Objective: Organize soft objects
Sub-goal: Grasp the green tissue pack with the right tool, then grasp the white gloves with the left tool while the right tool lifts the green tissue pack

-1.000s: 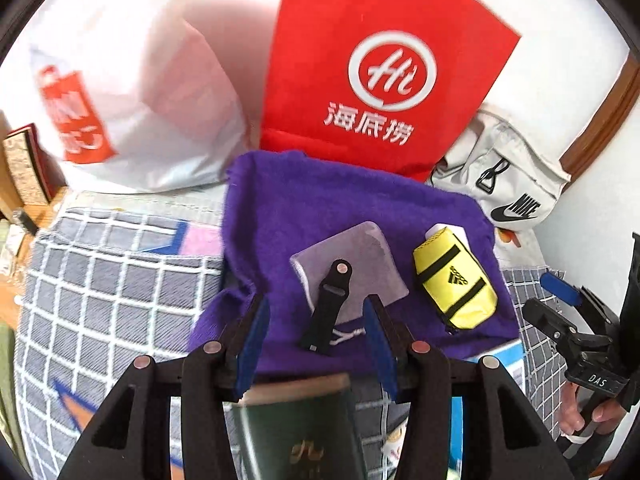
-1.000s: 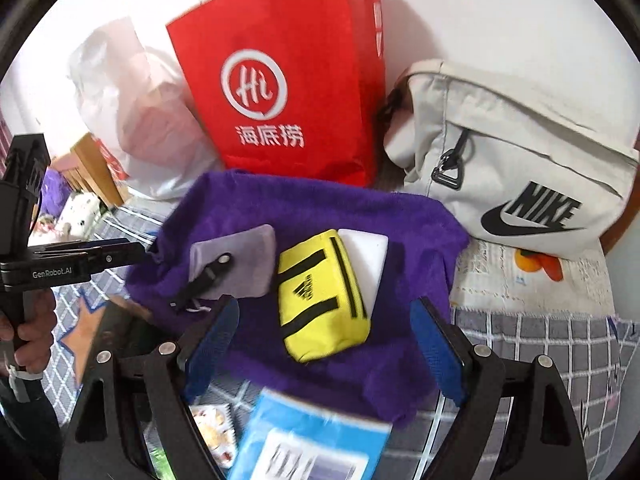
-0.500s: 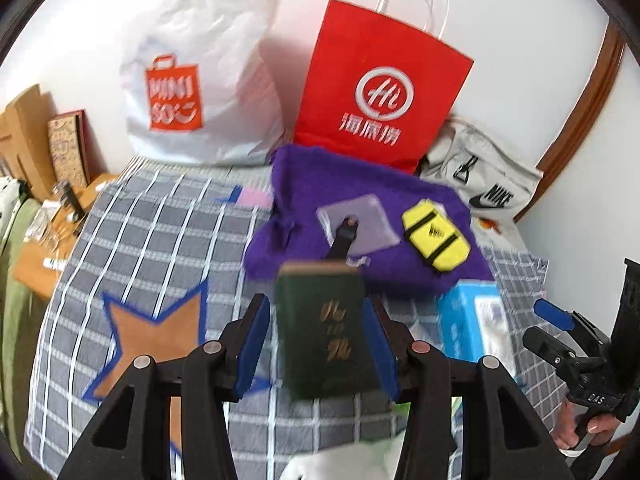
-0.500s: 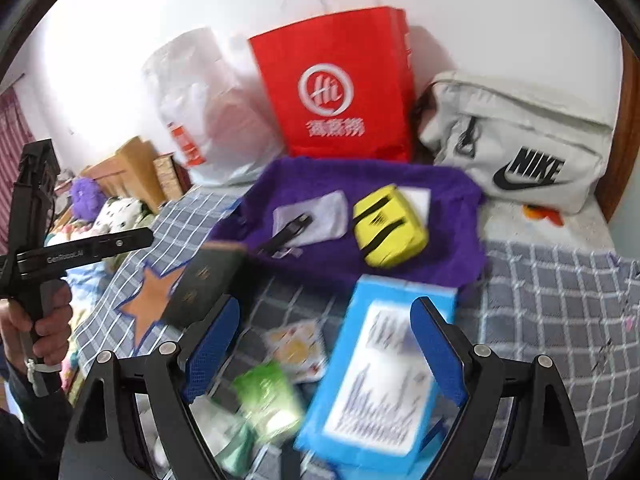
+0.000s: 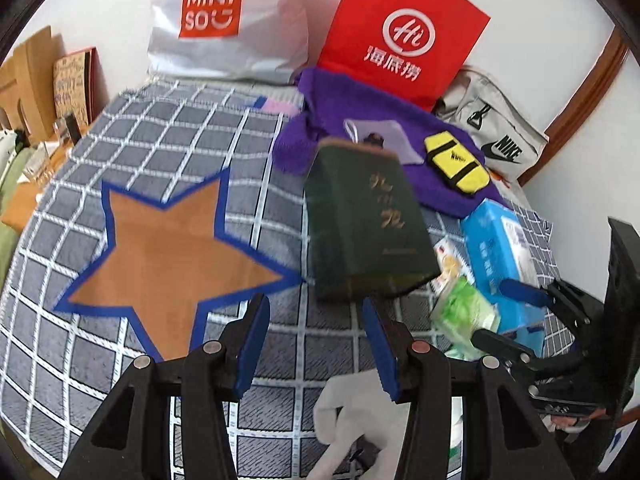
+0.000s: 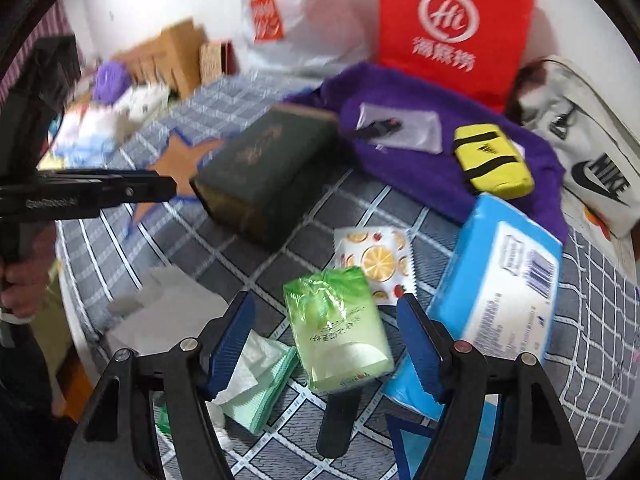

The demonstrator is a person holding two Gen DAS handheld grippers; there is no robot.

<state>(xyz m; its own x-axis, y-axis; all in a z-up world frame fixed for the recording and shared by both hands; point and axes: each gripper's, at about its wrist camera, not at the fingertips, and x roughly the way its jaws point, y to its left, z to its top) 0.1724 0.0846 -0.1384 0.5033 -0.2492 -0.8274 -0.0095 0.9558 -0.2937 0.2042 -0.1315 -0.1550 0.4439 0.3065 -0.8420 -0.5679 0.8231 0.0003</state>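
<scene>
Both claws are drawing back from the purple towel (image 5: pixel 372 128), which was lying right under them a second ago and is now sitting far ahead with the grey pouch (image 6: pixel 400 128) and yellow pouch (image 6: pixel 494 166) resting on it. Ahead of the left claw (image 5: pixel 314 344), the dark green box (image 5: pixel 368 220) is lying on the checked cover (image 5: pixel 160 128), just past the fingertips and apart from them; those jaws are standing partly open and gripping nothing. A white cloth (image 5: pixel 352 416) is lying beneath that claw. The right claw (image 6: pixel 326 338) is closing, with the green tissue pack (image 6: pixel 340 332) lying between its pads but not yet pressed. A pale green cloth (image 6: pixel 256 380) is lying by its left finger, the blue pack (image 6: pixel 504 284) just beside its right finger, and the fruit-print sachet (image 6: pixel 376 260) just beyond the green pack. Far behind the towel, the red bag (image 5: pixel 404 36), white bag (image 5: pixel 224 20) and Nike bag (image 5: pixel 496 136) are leaning against the wall.
</scene>
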